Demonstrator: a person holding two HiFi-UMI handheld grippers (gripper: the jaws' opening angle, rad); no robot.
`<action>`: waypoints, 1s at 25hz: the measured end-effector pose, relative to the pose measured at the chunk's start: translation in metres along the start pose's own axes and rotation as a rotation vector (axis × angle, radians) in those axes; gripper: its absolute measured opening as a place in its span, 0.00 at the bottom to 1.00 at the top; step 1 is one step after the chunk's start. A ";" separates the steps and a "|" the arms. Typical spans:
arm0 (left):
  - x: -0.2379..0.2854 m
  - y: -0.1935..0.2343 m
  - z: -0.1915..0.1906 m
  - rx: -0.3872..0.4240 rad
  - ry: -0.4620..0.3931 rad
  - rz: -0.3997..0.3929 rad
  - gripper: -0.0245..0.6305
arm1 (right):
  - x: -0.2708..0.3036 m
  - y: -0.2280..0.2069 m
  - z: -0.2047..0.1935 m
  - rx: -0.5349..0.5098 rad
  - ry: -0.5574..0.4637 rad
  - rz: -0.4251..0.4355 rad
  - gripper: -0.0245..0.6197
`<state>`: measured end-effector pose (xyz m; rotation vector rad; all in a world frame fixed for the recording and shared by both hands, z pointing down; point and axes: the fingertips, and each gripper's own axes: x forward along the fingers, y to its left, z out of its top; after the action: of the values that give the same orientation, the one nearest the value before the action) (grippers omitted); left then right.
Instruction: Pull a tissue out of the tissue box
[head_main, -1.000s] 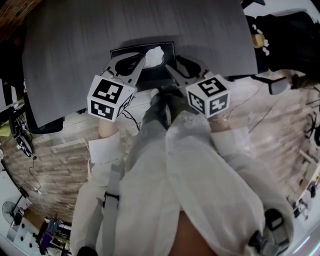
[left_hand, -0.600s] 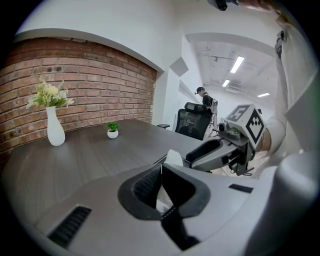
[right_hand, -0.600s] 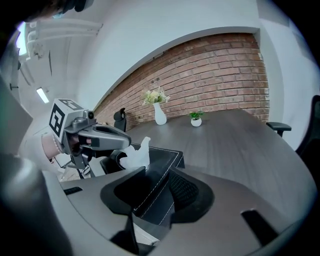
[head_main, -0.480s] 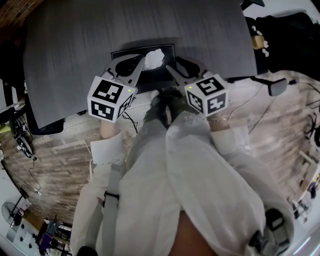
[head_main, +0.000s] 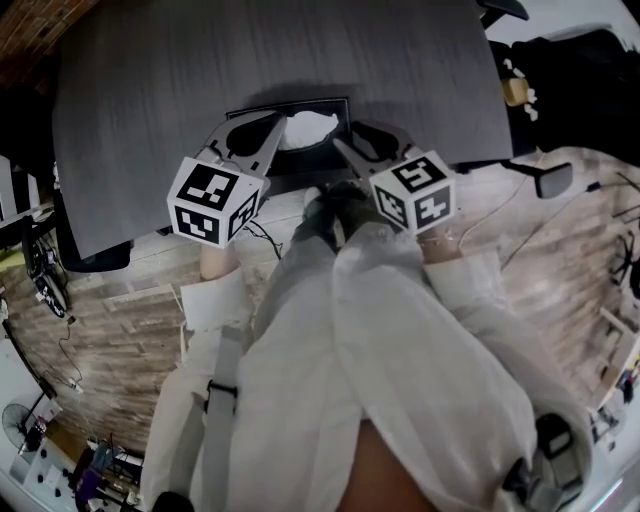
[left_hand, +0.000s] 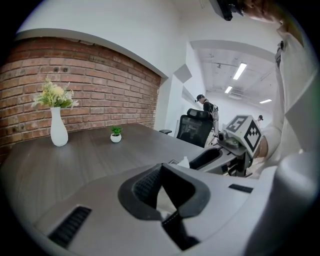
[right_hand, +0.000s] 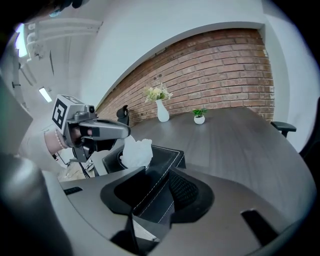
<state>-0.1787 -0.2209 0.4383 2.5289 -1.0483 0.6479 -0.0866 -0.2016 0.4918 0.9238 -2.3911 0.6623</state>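
Observation:
A black tissue box (head_main: 322, 108) with white stitching lies near the front edge of the grey desk (head_main: 180, 90). A white tissue (head_main: 310, 128) sticks up from its slot. My left gripper (head_main: 284, 128) is shut on the tissue's left side; in the left gripper view a white strip of tissue (left_hand: 166, 199) shows between the closed jaws of my left gripper (left_hand: 163, 166). My right gripper (head_main: 341, 146) sits at the box's near right corner. In the right gripper view the box (right_hand: 165, 152) fills the gap in my right gripper (right_hand: 157, 172), and the tissue (right_hand: 136, 151) stands behind, pinched by the left gripper (right_hand: 119, 131).
A white vase with flowers (left_hand: 59, 127) and a small potted plant (left_hand: 116, 135) stand far back by the brick wall. A black office chair (left_hand: 192, 131) is beyond the desk's end. The person's legs in white trousers (head_main: 380, 340) and cables on the wooden floor lie below.
The left gripper's jaws have closed on the tissue. The tuft, upright before, now lies lower and is drawn toward the left gripper. The right gripper has kept its place.

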 end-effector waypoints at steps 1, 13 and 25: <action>0.000 0.001 0.002 -0.002 -0.005 0.002 0.04 | 0.000 0.000 0.000 -0.002 0.006 0.006 0.26; -0.004 0.006 0.015 -0.023 -0.045 0.034 0.04 | 0.000 0.002 0.000 -0.026 0.040 0.021 0.26; -0.024 0.016 0.041 -0.104 -0.201 0.068 0.04 | -0.001 0.003 0.001 -0.044 0.053 0.043 0.26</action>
<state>-0.1938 -0.2362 0.3927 2.5156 -1.2068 0.3511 -0.0884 -0.2000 0.4901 0.8280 -2.3749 0.6399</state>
